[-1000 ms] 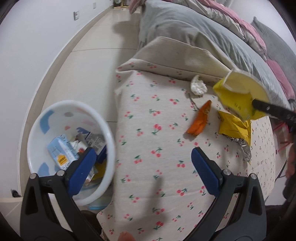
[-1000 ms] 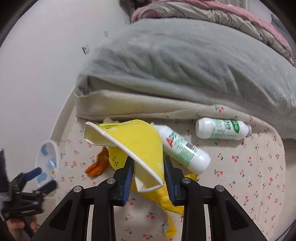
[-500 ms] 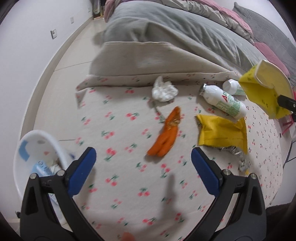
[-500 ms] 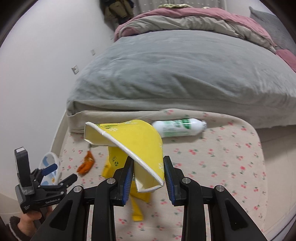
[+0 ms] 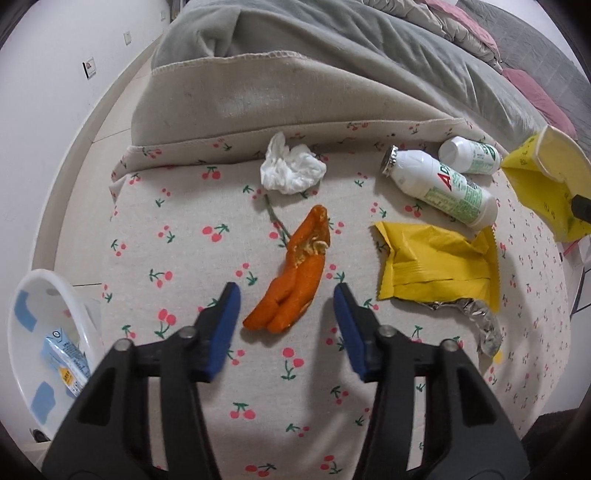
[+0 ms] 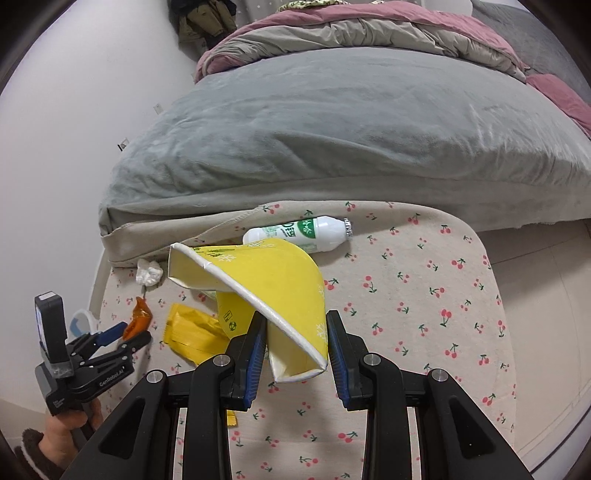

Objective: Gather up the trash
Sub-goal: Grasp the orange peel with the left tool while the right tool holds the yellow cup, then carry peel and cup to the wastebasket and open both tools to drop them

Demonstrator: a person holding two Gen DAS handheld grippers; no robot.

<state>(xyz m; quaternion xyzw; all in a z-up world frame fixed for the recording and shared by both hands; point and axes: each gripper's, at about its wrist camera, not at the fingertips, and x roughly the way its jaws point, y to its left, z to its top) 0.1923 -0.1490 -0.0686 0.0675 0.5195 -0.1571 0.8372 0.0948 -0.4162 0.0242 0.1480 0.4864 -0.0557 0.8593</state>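
Observation:
My left gripper [image 5: 286, 321] is open, its blue pads on either side of the near end of an orange peel [image 5: 295, 280] lying on the cherry-print cloth [image 5: 184, 258]. My right gripper [image 6: 295, 347] is shut on a crushed yellow paper cup [image 6: 273, 284], held above the cloth; the cup shows at the right edge of the left wrist view [image 5: 546, 181]. A crumpled white tissue [image 5: 290, 170], two white bottles [image 5: 443, 184] [image 5: 471, 155] and a yellow snack wrapper [image 5: 436, 266] lie on the cloth. The white bin [image 5: 40, 350] holding trash stands on the floor at left.
A grey blanket [image 6: 332, 129] and pink and beige bedding [image 6: 369, 33] pile up behind the cloth. White wall [image 5: 44, 110] and tiled floor run along the left. The left gripper shows in the right wrist view [image 6: 125, 332].
My left gripper swung from the bin over to the cloth, came down to the orange peel and narrowed its jaws around it. The right gripper rose and pulled back with the cup.

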